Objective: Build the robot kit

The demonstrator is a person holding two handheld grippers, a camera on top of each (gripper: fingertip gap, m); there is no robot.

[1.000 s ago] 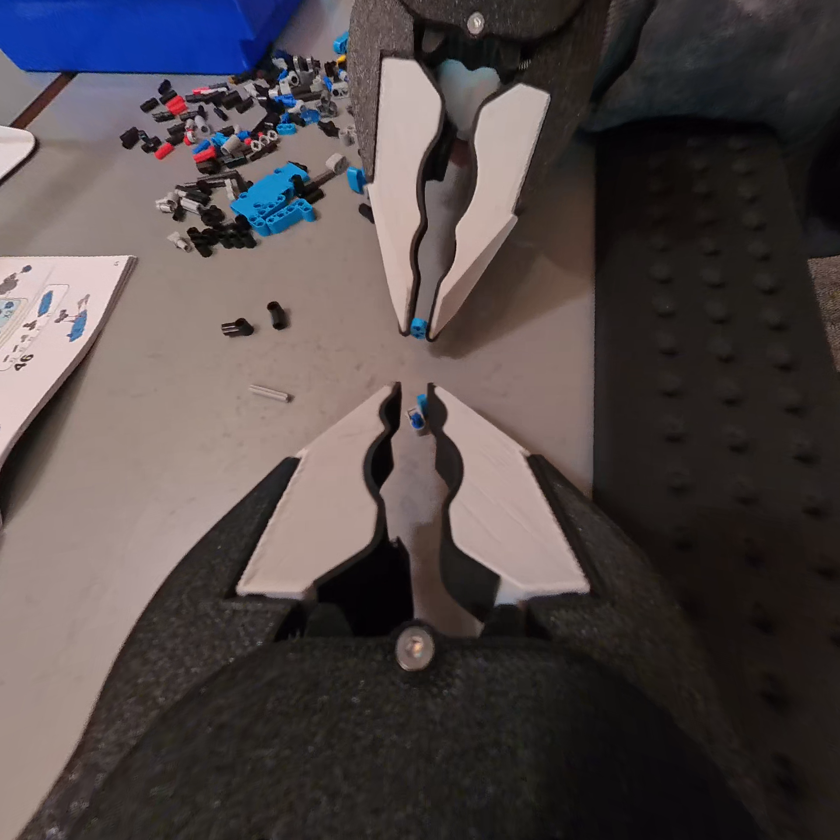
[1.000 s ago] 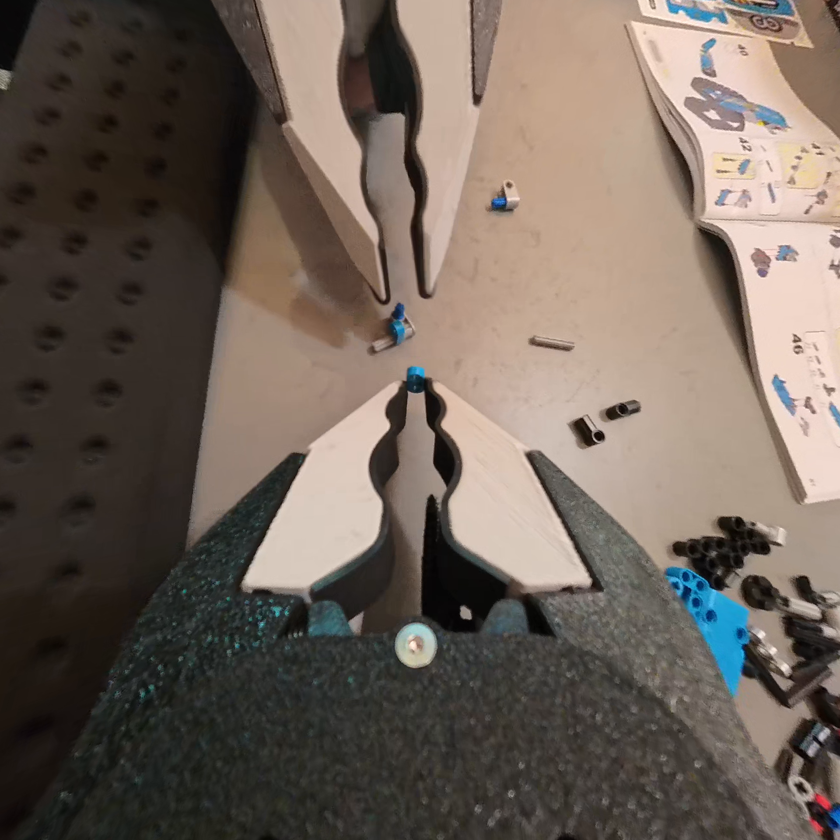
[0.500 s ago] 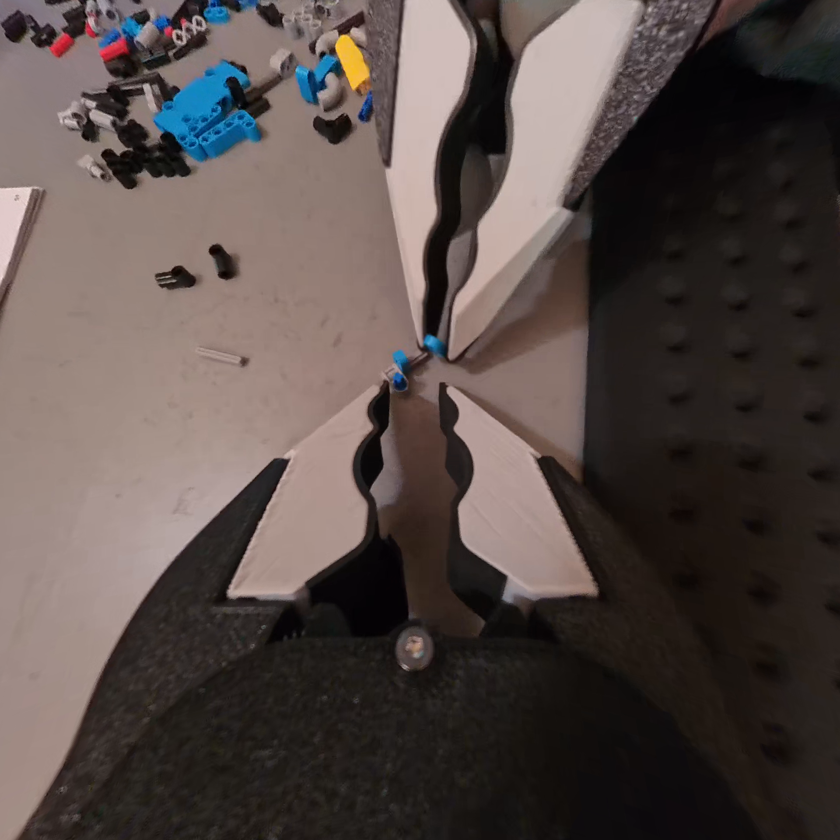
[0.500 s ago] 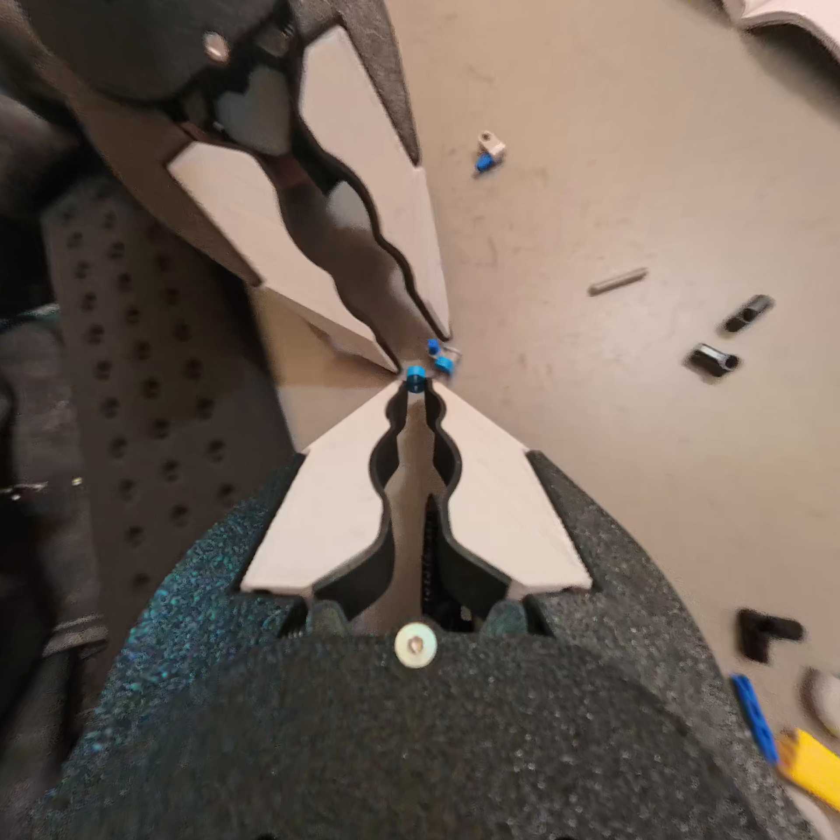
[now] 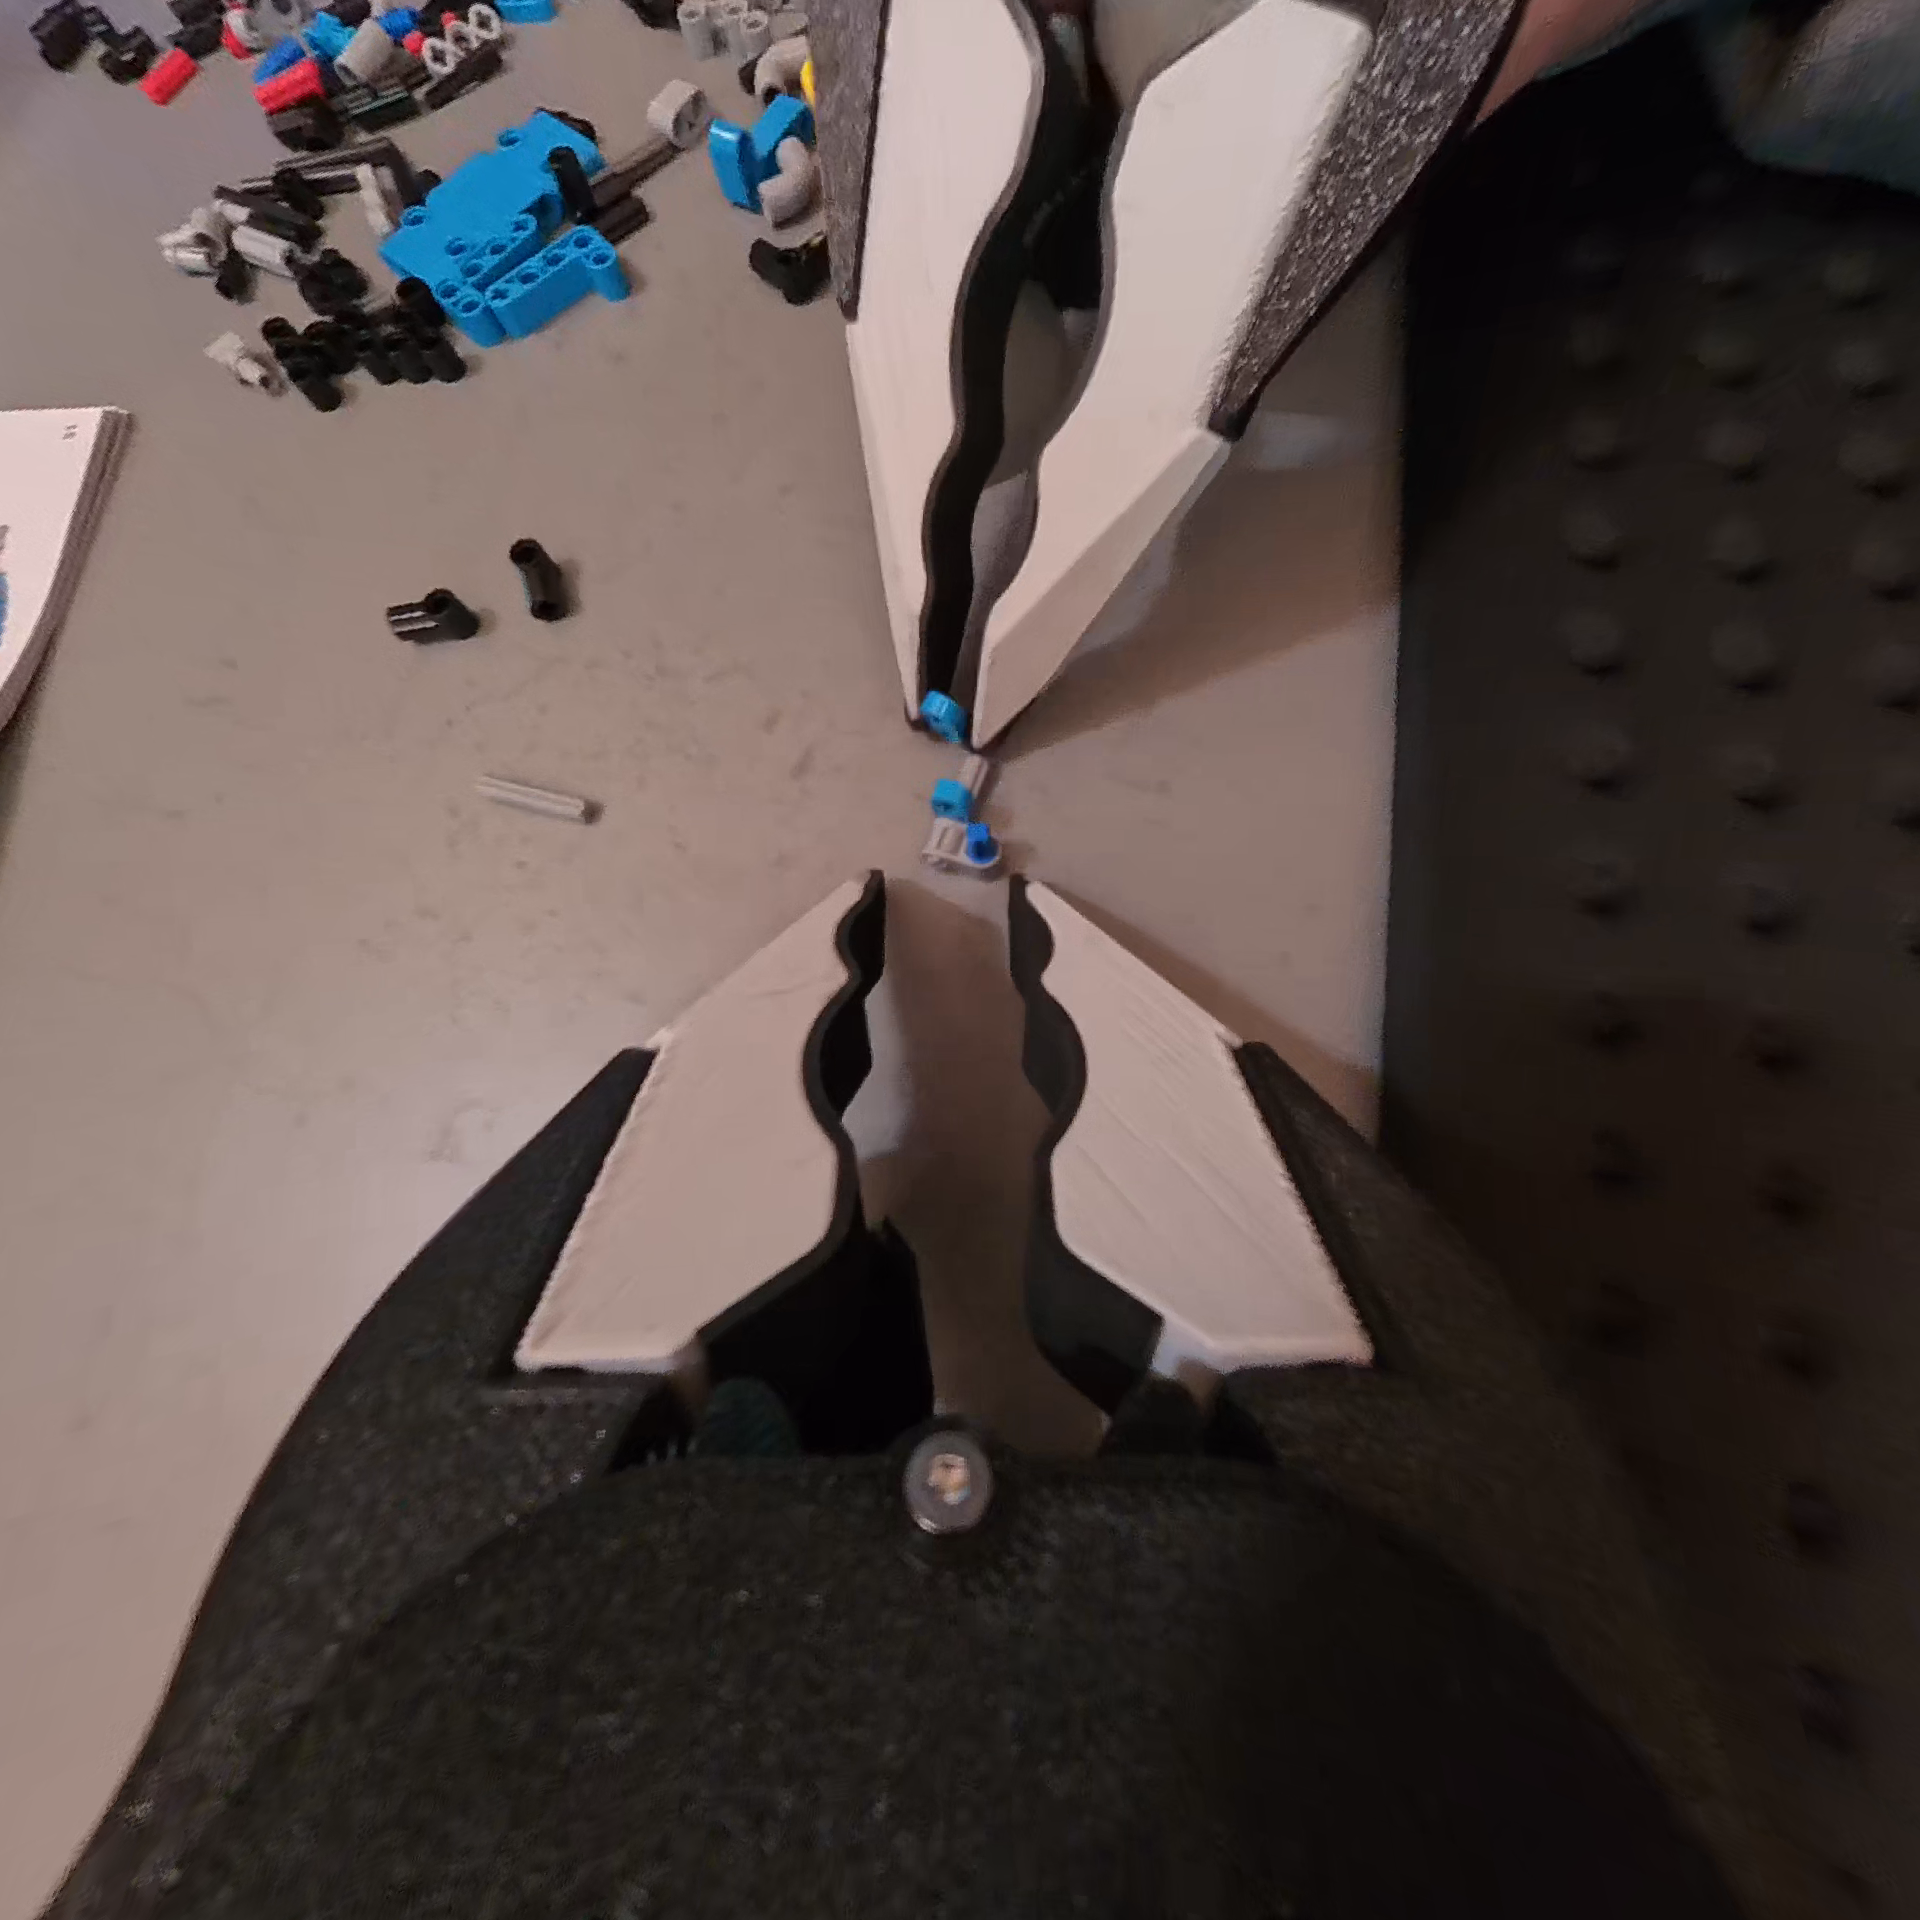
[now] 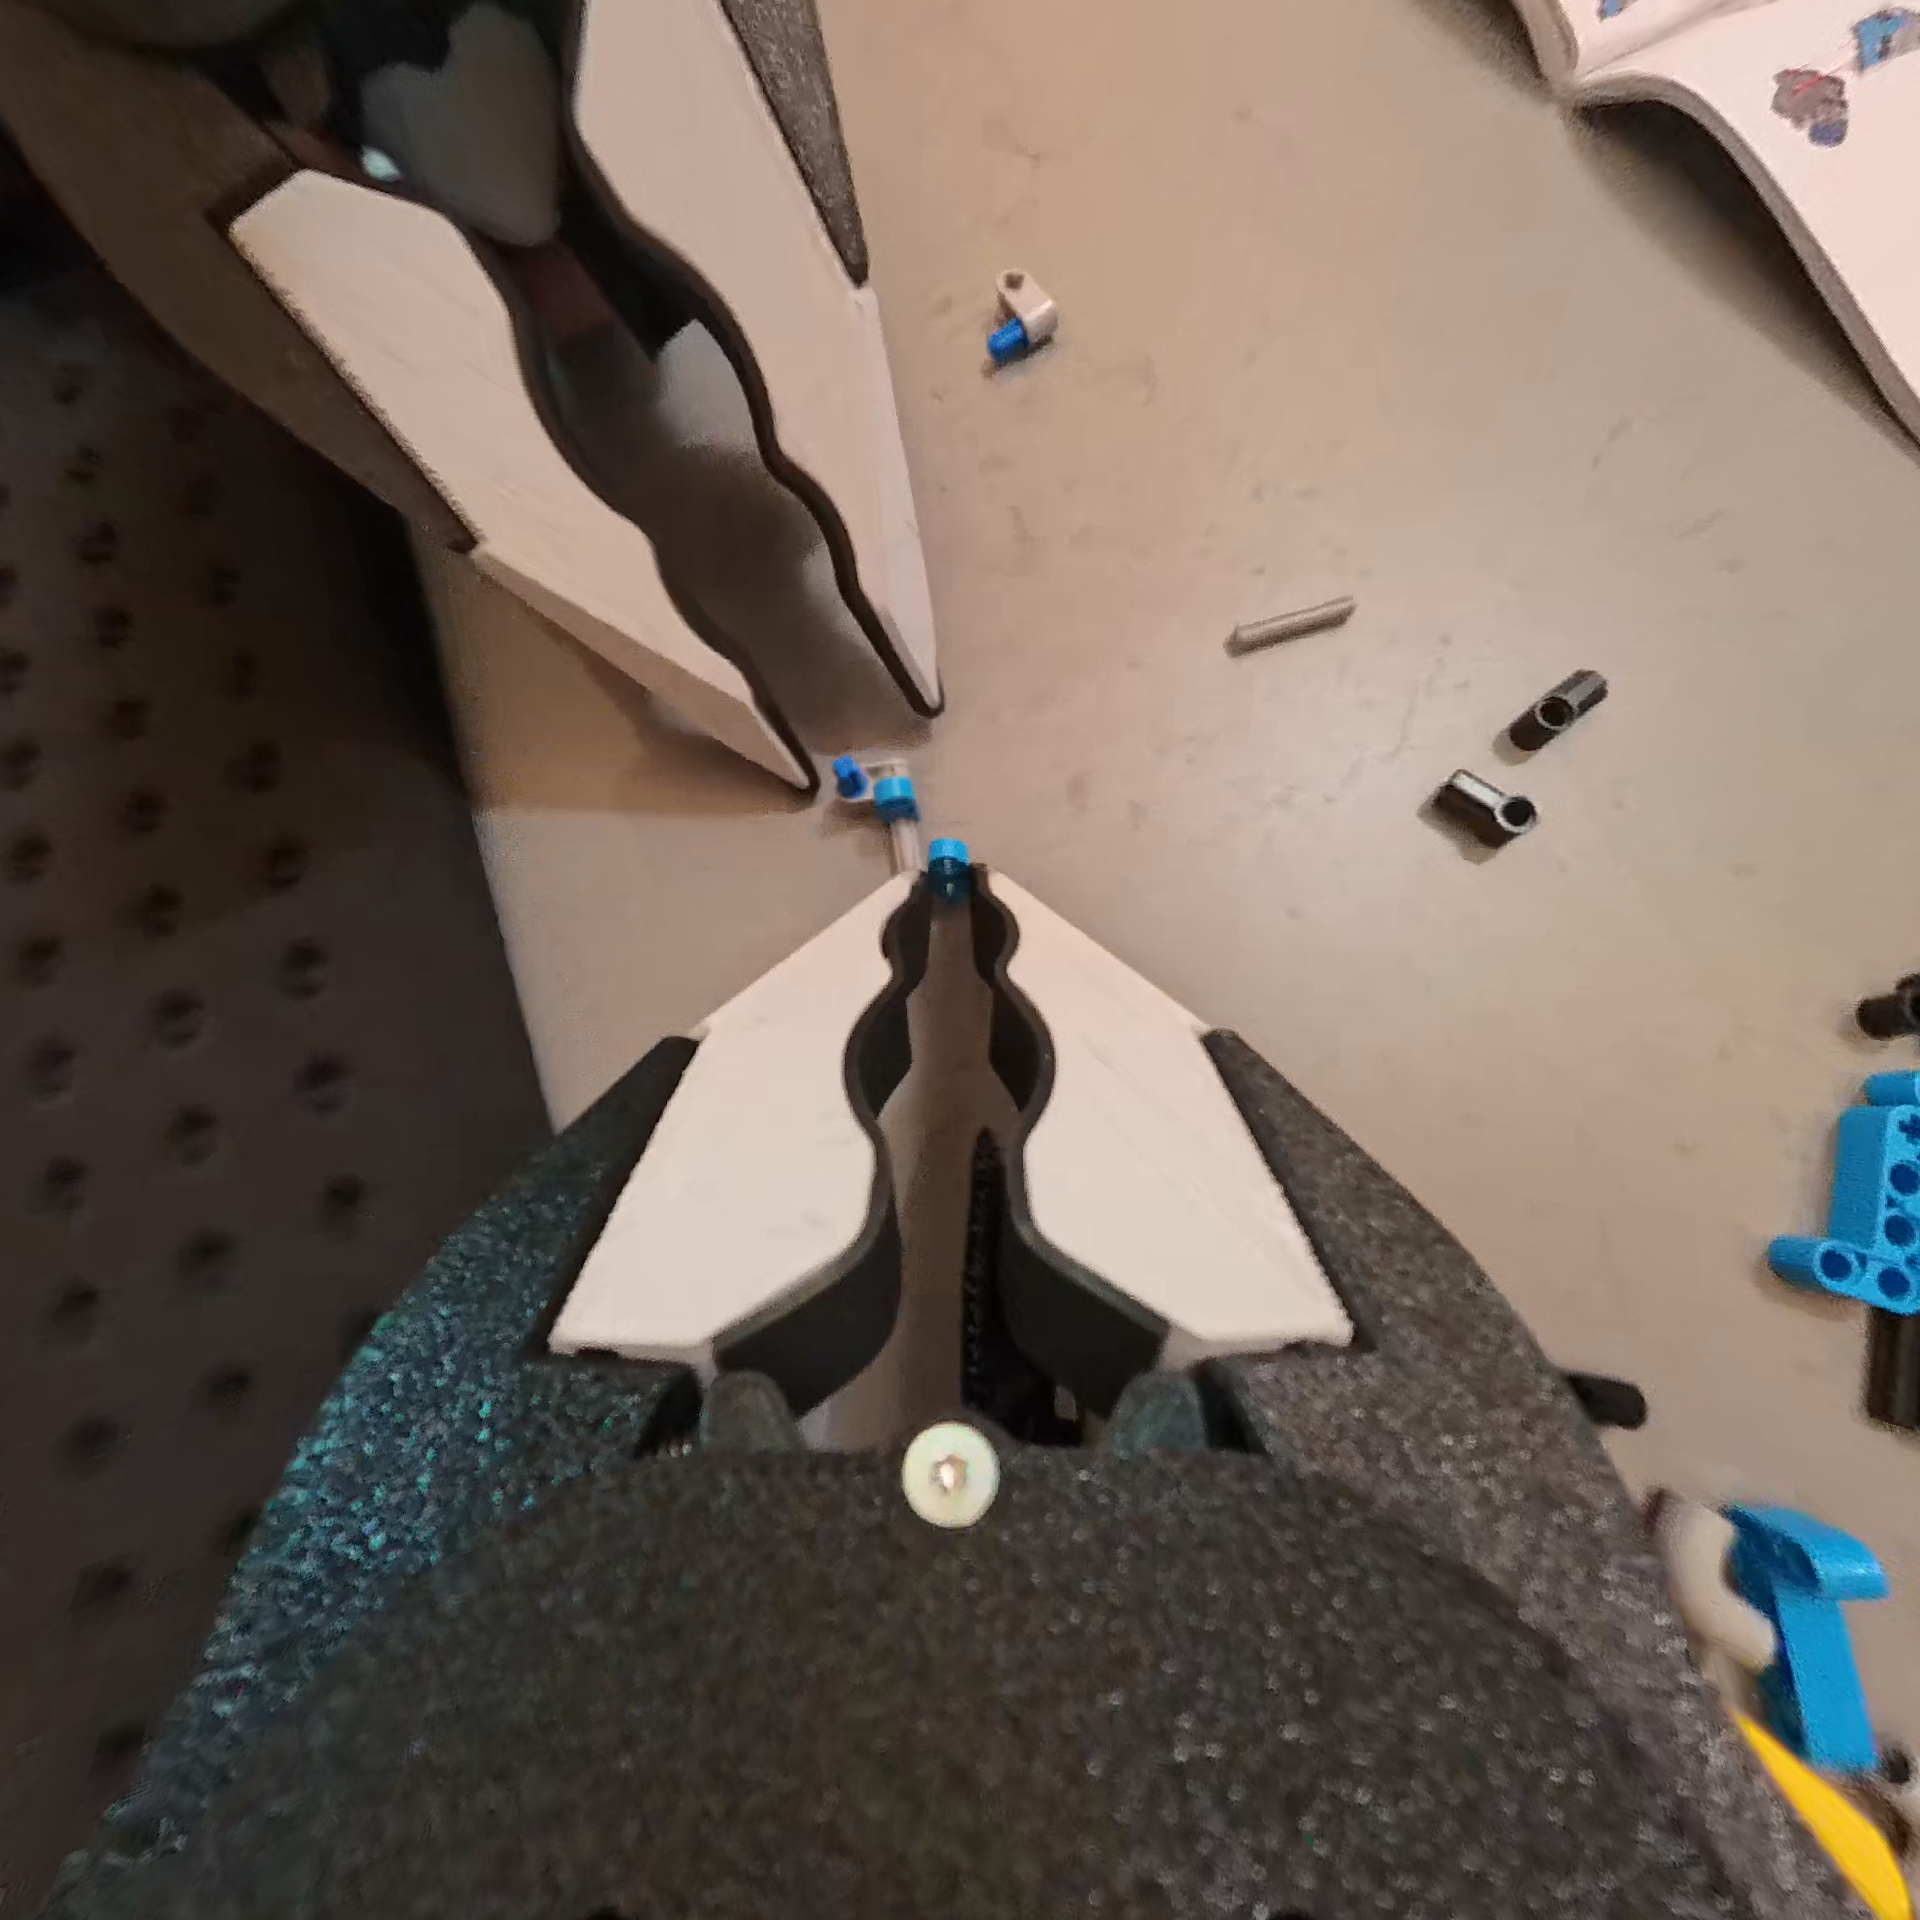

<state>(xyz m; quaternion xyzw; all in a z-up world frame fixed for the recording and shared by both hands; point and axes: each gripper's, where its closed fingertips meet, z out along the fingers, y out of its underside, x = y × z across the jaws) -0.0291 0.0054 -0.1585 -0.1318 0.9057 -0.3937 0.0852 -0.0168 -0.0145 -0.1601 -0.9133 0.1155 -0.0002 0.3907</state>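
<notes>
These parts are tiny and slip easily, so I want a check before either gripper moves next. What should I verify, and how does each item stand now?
1. Right gripper grips the small blue piece: ok, it is pinched at the very fingertips.
2. Left gripper is free: ok, its fingers are apart with nothing between them.
3. Grey-and-blue assembly is settled: ok, it lies unheld on the table between the two grippers.
4. The blue piece is lined up with the assembly: cannot tell.
5. Loose parts are out of the way: ok, the grey axle and black connectors lie off to the side.
</notes>
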